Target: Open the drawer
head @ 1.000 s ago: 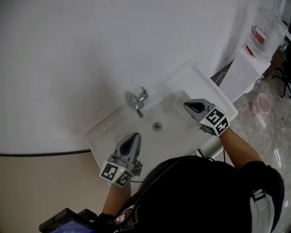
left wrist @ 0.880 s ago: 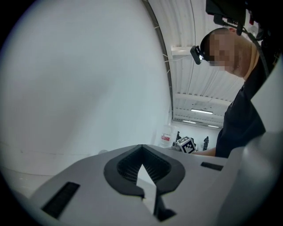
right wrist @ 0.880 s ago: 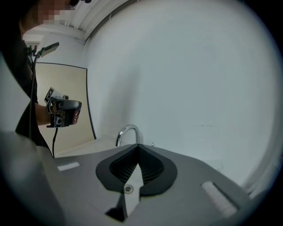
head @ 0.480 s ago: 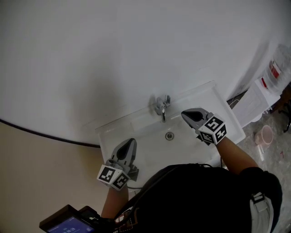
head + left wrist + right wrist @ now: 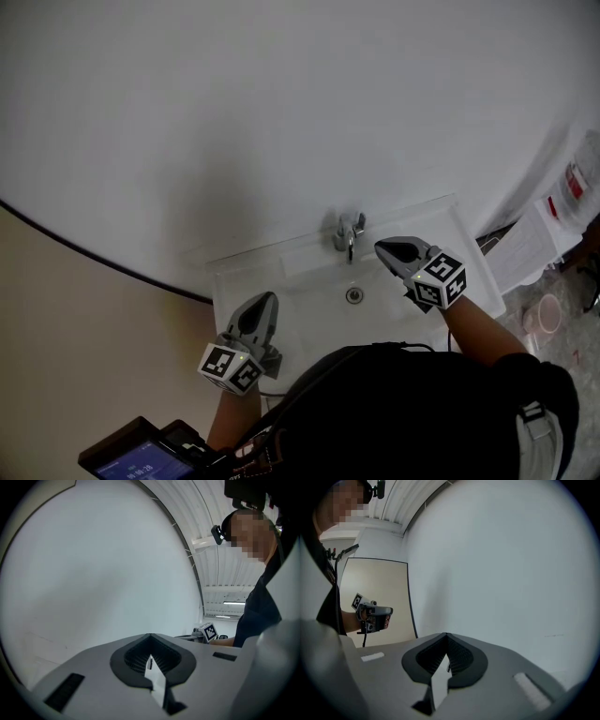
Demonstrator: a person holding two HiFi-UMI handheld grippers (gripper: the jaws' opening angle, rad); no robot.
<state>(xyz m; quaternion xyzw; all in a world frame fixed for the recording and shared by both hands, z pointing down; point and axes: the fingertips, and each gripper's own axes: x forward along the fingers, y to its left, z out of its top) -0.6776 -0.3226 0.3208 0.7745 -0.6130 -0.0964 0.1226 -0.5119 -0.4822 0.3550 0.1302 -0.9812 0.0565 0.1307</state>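
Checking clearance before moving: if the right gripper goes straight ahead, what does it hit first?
Probably the white wall; the right gripper sees only that ahead, though the faucet sits near its line.

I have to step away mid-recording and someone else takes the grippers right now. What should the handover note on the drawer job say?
Left gripper: jaws together, empty, held over the front left part of the sink.
Right gripper: jaws together, empty, over the basin just right of the faucet.
Drawer: in no view; only sink and white wall show.
Done: nothing visible.
Left: find the drawer, perhaps under the sink, grip its front, pull it open.
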